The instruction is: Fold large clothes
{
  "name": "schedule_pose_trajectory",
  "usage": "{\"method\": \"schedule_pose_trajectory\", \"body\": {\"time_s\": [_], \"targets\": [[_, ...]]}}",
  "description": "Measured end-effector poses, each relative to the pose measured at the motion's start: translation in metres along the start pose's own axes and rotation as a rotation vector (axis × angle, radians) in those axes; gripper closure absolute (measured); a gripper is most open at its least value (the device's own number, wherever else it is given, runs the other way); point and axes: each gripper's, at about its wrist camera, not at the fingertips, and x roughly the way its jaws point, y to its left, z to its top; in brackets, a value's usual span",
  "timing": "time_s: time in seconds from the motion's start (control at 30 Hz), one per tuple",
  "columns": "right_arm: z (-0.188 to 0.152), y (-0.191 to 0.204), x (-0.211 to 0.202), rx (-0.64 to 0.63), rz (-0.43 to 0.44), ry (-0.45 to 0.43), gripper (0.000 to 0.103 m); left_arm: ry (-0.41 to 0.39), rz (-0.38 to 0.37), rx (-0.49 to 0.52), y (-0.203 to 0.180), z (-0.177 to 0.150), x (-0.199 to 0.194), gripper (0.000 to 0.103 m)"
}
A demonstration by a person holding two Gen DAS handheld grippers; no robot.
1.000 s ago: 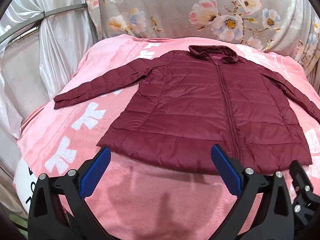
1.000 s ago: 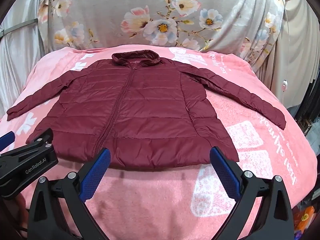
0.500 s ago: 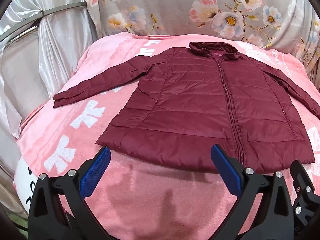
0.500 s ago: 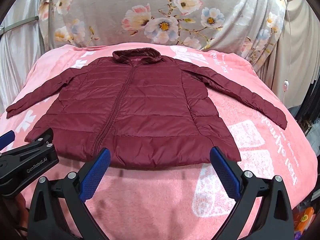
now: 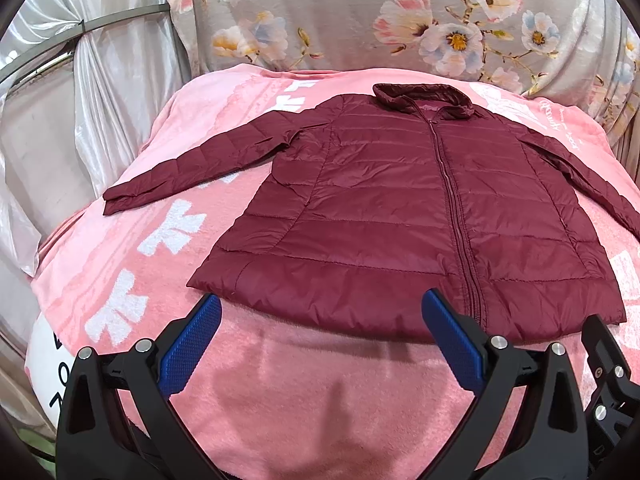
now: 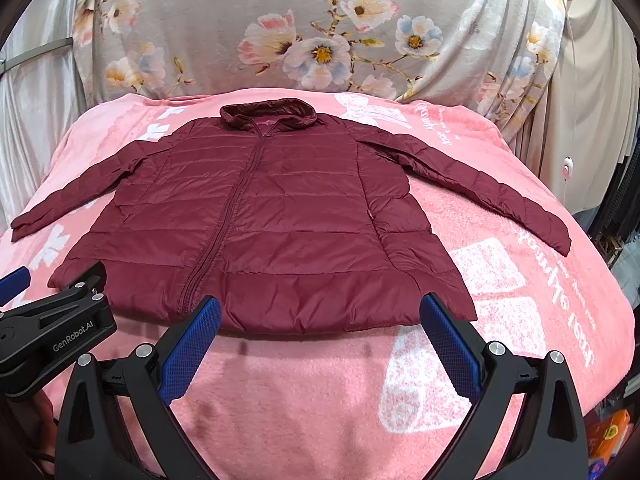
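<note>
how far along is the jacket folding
Done: the maroon jacket lies flat, zipped, sleeves spread on the pink blanket. In hand: nothing; the left gripper and right gripper hover open near the hem. Left: every fold.

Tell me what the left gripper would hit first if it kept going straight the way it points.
Probably the jacket's bottom hem. The left gripper is open, holds nothing, and points across a strip of pink blanket at that hem. If it angles downward it would touch the blanket first; depth is unclear.
</note>
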Motion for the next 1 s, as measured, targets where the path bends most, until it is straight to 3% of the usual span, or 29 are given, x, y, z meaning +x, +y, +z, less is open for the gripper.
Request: {"method": "schedule_pose_trajectory", "body": {"time_s": [1.0], "targets": [[0.0013,0.0,-0.0022,0.0,-0.001,-0.004,0.005,-0.005,-0.001,0.003,-0.001,-0.0005,-0.0039,0.005]]}}
